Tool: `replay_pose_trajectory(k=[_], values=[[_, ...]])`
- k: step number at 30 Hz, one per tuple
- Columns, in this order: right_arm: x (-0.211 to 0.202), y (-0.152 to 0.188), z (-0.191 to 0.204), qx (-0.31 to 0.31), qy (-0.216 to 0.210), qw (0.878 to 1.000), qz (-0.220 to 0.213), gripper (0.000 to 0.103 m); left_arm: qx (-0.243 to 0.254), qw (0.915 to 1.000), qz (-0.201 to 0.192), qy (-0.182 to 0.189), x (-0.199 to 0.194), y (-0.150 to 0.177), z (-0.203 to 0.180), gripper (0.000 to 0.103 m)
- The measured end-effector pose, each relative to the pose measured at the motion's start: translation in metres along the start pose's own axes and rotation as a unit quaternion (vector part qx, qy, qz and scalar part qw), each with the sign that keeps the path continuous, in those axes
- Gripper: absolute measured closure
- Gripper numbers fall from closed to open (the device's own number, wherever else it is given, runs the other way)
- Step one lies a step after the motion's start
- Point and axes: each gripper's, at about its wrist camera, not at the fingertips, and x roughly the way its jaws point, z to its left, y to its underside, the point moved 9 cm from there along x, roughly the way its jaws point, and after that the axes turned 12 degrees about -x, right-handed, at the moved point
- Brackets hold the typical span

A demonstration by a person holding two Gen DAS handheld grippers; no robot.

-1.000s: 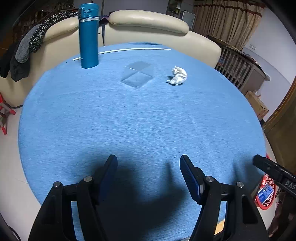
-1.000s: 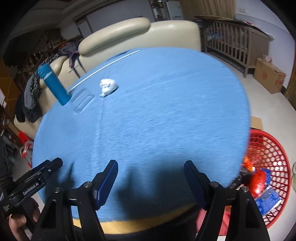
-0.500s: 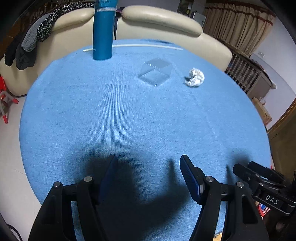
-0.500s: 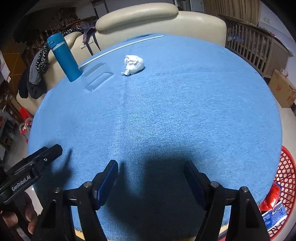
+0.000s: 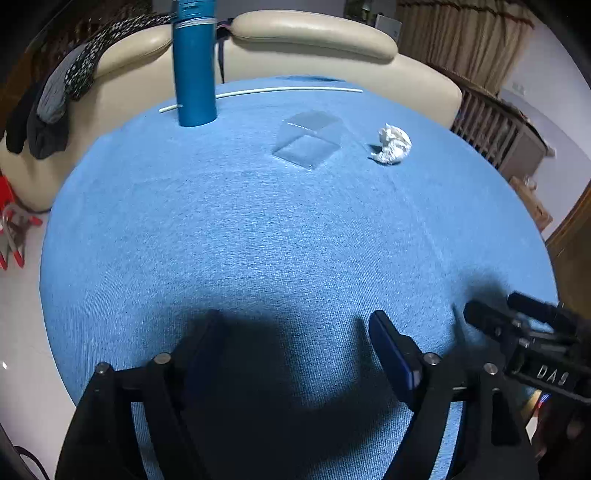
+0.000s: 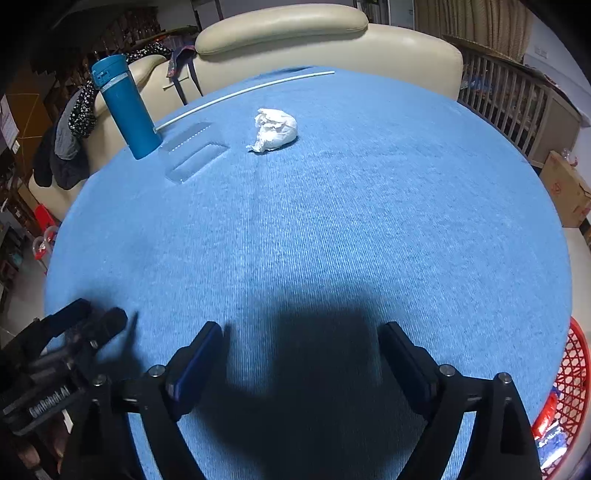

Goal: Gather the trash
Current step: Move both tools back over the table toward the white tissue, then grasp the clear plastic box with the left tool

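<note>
Both the left gripper (image 5: 295, 332) and right gripper (image 6: 301, 341) gape wide, holding nothing; crumpled white paper ball (image 6: 275, 130) lies on the round blue cloth surface (image 6: 369, 221).

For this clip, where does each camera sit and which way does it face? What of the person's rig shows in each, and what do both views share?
Left wrist: on the left hand-held gripper, looking forward over the blue table toward the sofa; its own open fingers show, with the right hand-held gripper at the right edge.
Right wrist: on the right hand-held gripper, facing likewise; open fingers below, the left hand-held gripper lower left, red basket at the right edge.
Shared: table, sofa, bottle, clear box, white wad, white rod.
</note>
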Motion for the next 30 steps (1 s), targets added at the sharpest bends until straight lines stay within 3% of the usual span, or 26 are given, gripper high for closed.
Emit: replay_pose_trajectory(k=[8,20,30], values=[[0.013,-0.016,0.001,-0.011,0.001,1.000,-0.004,0.004,0.041,0.9985,-0.005,-0.035,0.007,0.001,-0.005,0.013],[0.034,-0.048,-0.013,-0.019,0.015,1.000,-0.014,0.004,0.028,0.9980,0.001,-0.057,0.013,-0.013,0.005,0.012],[0.045,-0.052,-0.012,-0.050,0.040,0.998,-0.012,0.000,0.006,0.9992,-0.012,-0.037,0.022,-0.071,0.000,0.012]])
